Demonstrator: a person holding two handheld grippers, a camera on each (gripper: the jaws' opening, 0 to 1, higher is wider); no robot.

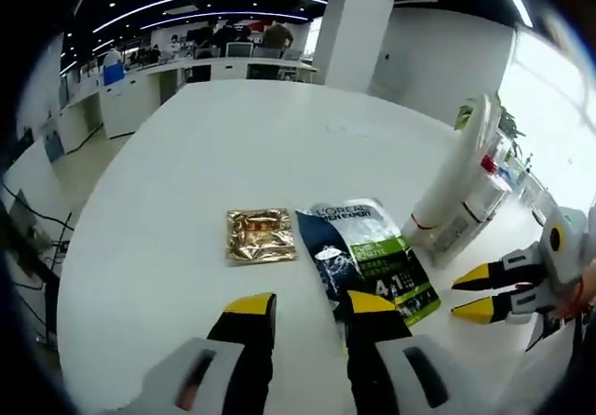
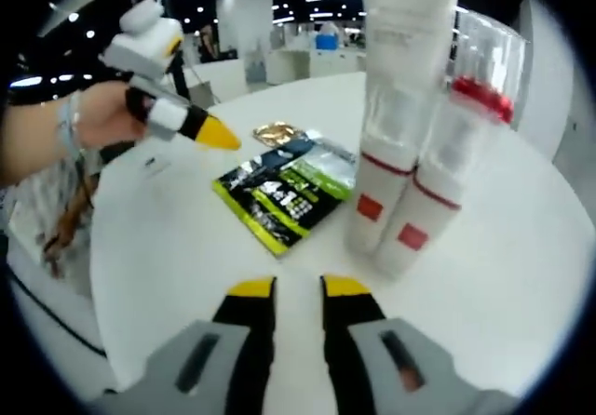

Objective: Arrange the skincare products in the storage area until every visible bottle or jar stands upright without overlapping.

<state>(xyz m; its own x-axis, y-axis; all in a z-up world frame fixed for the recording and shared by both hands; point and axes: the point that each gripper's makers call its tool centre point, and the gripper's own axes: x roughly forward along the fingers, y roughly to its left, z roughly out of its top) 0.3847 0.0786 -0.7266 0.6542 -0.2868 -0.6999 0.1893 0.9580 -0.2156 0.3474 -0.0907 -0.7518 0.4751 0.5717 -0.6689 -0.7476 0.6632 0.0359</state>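
Observation:
A tall white tube (image 2: 400, 108) and a clear bottle with a red band (image 2: 466, 154) stand upright, touching side by side, on the white round table (image 2: 521, 247). A dark blue and green sachet (image 1: 368, 257) lies flat beside a gold foil sachet (image 1: 261, 235). My left gripper (image 1: 311, 305) is open and empty just short of the two sachets. My right gripper (image 2: 298, 289) is open, empty, facing the tube and bottle. The tube (image 1: 452, 178) leans in from the right, with the right gripper (image 1: 480, 294) below it. A hand holds the left gripper (image 2: 216, 134) above the sachets (image 2: 284, 192).
The table (image 1: 186, 154) is wide and bare beyond the sachets. Office desks with people (image 1: 223, 47) and a white pillar (image 1: 358, 24) stand far behind. Cables (image 1: 28, 229) hang off the table's left edge.

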